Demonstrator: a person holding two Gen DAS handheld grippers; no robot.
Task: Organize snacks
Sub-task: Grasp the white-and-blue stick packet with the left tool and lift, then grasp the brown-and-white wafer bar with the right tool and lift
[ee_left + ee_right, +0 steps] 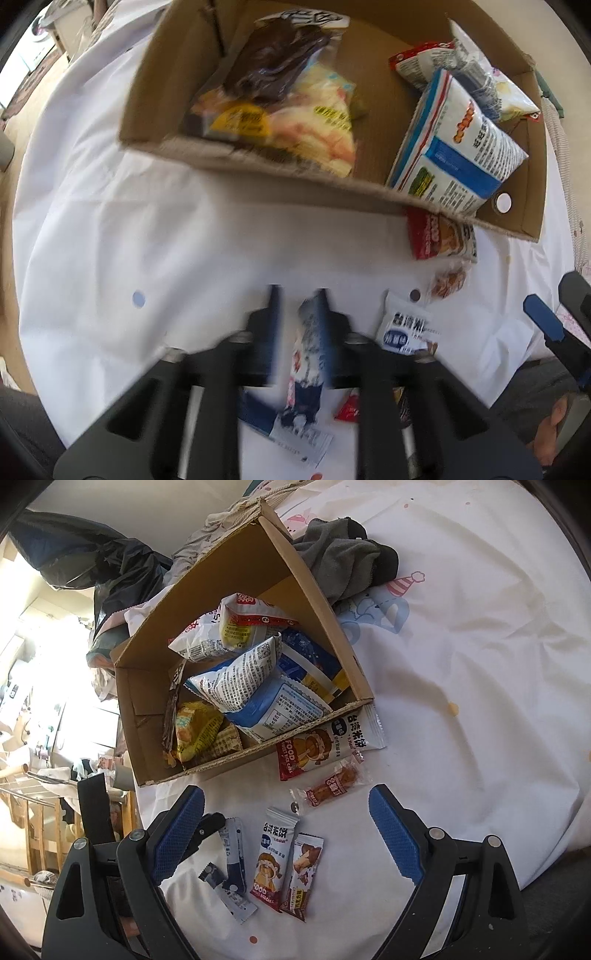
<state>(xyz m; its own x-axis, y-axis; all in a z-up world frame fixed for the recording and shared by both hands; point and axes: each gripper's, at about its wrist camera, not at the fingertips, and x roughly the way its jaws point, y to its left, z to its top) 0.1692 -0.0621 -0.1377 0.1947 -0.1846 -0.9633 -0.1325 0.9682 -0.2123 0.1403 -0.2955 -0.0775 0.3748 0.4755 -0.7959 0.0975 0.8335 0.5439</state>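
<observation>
On the white sheet my left gripper [299, 295] points steeply down and is shut on a narrow blue and white snack packet [308, 354], which stands crumpled between its fingers; the picture is blurred. The right wrist view shows that packet [233, 849] at a black tip of the left gripper. My right gripper [286, 794] hangs open above loose packets: a white and red rice-cake packet [271, 860] and a brown one [304, 875]. One of its blue pads [543, 319] shows at the right edge. Behind stands an open cardboard box [258, 162] holding several snack bags.
A longer red and white packet [325, 744] lies against the box's front wall [221, 766]. Beside it is a clear-wrapped orange snack [332, 786]. Grey clothes [343, 557] lie behind the box. The sheet's edge runs at the left, with room clutter beyond.
</observation>
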